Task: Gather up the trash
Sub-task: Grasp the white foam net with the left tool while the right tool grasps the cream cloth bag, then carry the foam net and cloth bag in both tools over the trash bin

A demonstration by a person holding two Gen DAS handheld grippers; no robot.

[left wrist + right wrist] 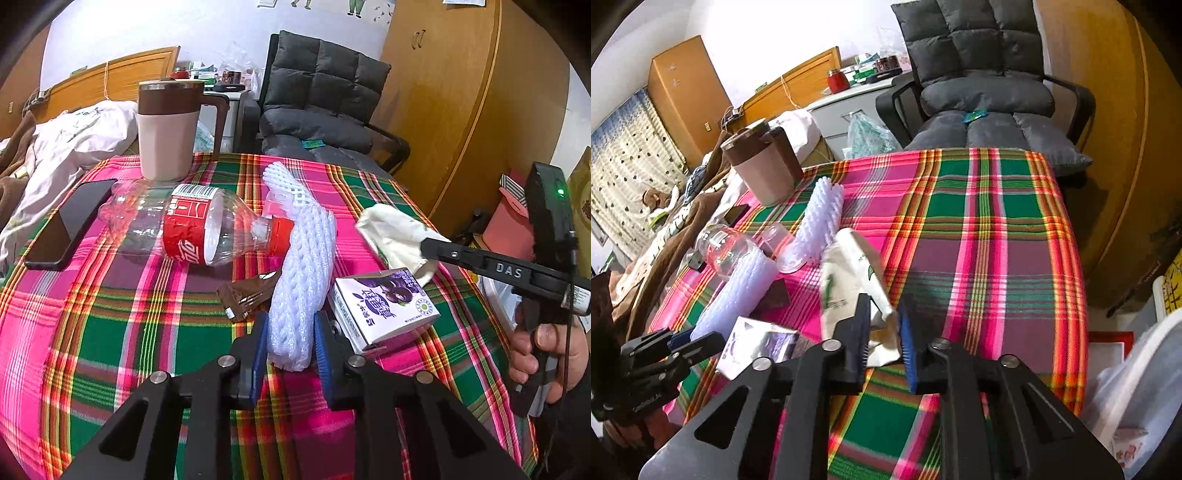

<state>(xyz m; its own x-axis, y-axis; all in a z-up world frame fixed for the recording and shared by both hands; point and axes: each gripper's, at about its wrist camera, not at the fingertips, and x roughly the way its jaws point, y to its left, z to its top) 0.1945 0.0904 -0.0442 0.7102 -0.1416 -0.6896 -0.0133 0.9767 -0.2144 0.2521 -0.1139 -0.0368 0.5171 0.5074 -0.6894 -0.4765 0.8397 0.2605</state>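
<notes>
A plaid-covered table (pixel 110 332) carries the trash. My left gripper (pixel 290 321) is shut on the near end of a long white foam net sleeve (pixel 306 258), its blue pads pressing both sides. Beside the sleeve lie an empty clear cola bottle (pixel 192 229) on its side, a brown wrapper (pixel 247 295), a purple-and-white carton (pixel 384 306) and a second foam net (pixel 284 184). My right gripper (pixel 884 306) is shut on a crumpled cream paper packet (pixel 846 273). From the left wrist view the packet (pixel 391 232) hangs at the right gripper's tip (pixel 424 247).
A pink and brown lidded mug (pixel 170 129) stands at the table's far side, a black phone (pixel 70 221) at the left edge. A grey cushioned chair (pixel 317 103) stands behind the table, a wooden wardrobe (pixel 461 92) to the right and a bed with bedding (pixel 74 140) to the left.
</notes>
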